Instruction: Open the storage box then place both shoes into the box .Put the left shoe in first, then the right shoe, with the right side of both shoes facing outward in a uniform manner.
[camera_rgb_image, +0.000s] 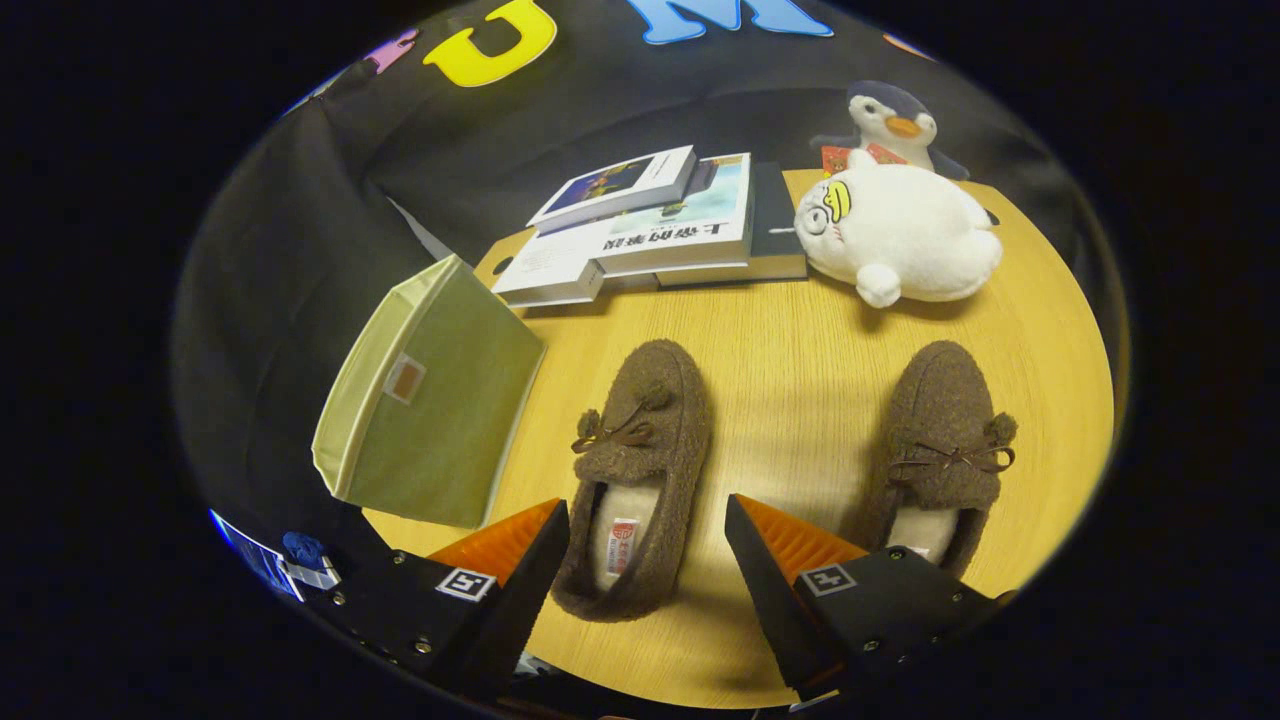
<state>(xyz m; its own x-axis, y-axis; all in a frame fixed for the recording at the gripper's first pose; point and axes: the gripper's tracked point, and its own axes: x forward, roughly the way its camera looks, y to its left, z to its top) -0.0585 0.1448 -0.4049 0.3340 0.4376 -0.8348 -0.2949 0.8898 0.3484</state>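
A: Gripper (647, 520)?
B: Fingers spread wide, holding nothing, heel of the left brown slipper (632, 480) between them.
A: Beyond?
B: Right brown slipper (945, 440) well apart on the wooden worktop (790, 350); green fabric storage box (430, 400) at its edge; stacked books (650, 225); white plush toy (900, 235); penguin plush (895, 118).

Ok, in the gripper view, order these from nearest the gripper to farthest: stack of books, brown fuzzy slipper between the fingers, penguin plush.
Open gripper:
1. Brown fuzzy slipper, heel between the fingers.
2. Stack of books, beyond the slipper's toe.
3. Penguin plush, at the table's far edge, behind the white plush.
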